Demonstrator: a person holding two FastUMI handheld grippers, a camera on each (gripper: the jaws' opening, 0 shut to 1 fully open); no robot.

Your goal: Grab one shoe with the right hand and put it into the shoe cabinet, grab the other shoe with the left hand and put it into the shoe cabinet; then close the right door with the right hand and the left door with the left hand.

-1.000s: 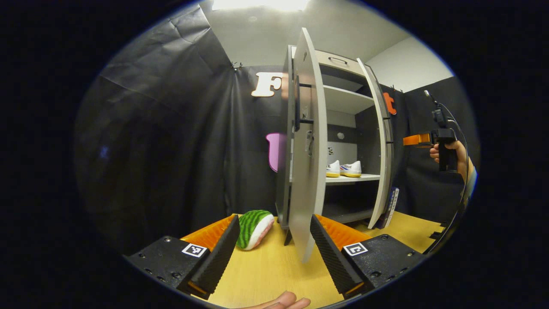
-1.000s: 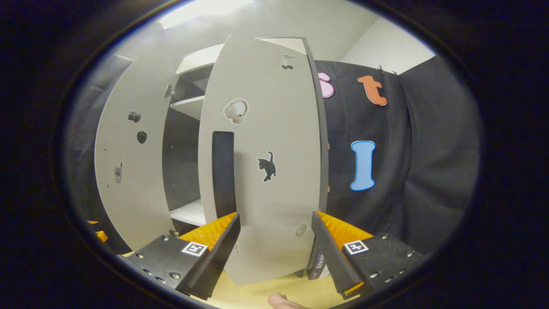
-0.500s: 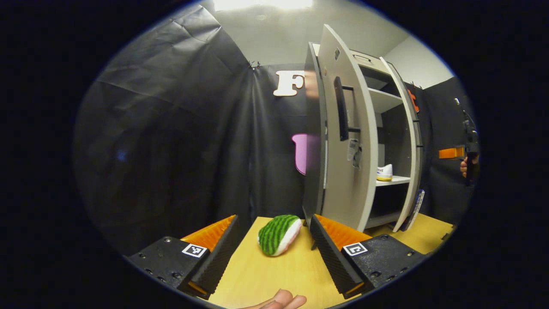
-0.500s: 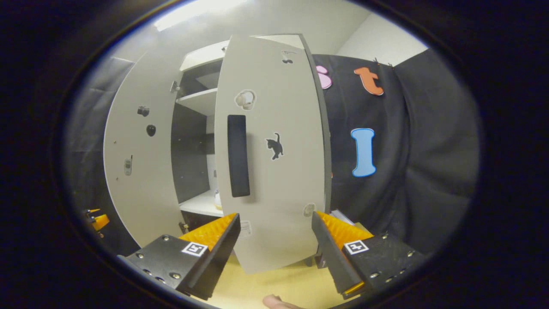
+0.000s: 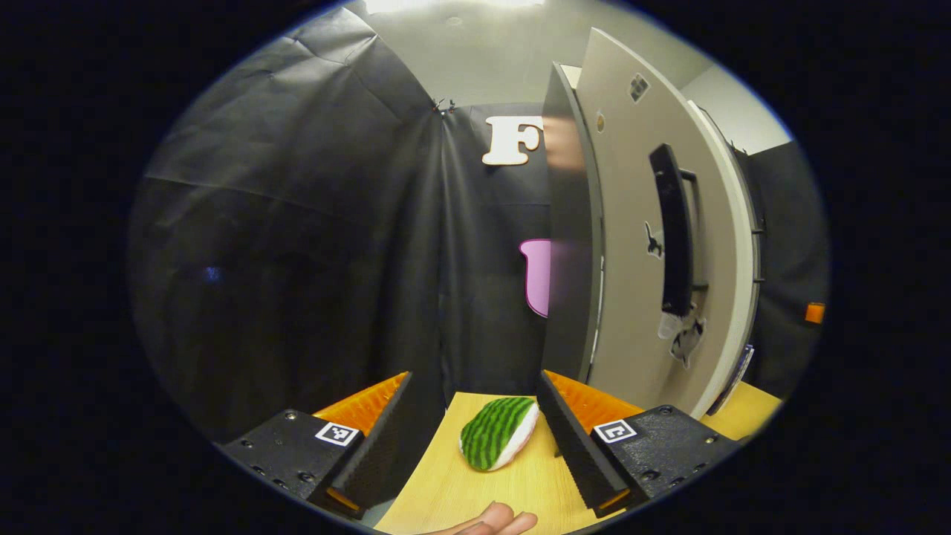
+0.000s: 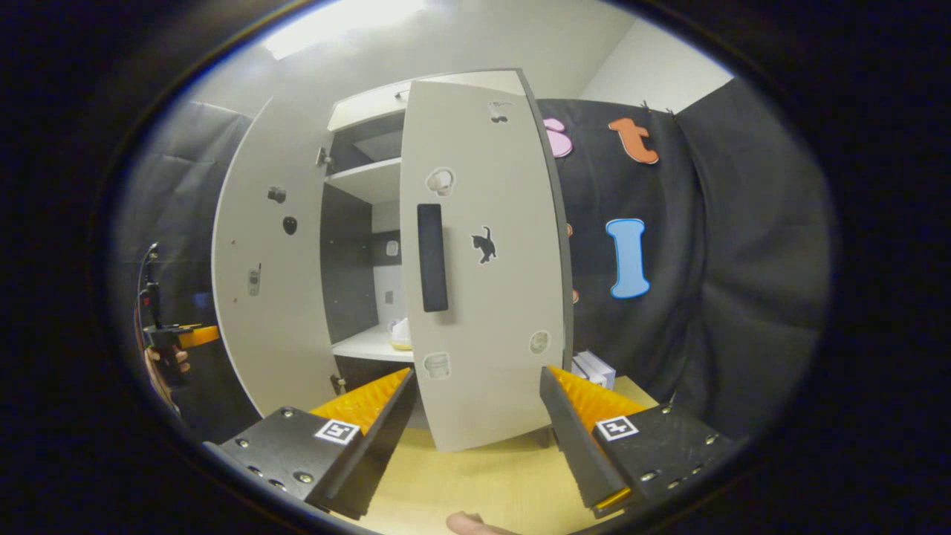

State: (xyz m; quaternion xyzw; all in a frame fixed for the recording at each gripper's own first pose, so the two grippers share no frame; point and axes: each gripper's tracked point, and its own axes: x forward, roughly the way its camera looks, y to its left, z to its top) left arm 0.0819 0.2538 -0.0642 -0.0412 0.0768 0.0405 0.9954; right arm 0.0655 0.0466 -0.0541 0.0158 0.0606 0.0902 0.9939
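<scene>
1. Shoe cabinet [image 6: 364, 178], frame centre: right door [image 6: 483, 260] and left door [image 6: 267, 267] both ajar.
2. Right gripper [image 6: 475, 416], lower centre: jaws apart, empty.
3. Left gripper [image 5: 475, 423]: jaws apart, empty.
4. Shoe [image 6: 401, 334] on middle shelf.

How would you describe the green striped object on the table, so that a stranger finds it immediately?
Start at the tall pale shoe cabinet on the wooden table. Left of its foot lies a small soft toy, shaped like a watermelon slice: green stripes with a white edge.
</scene>
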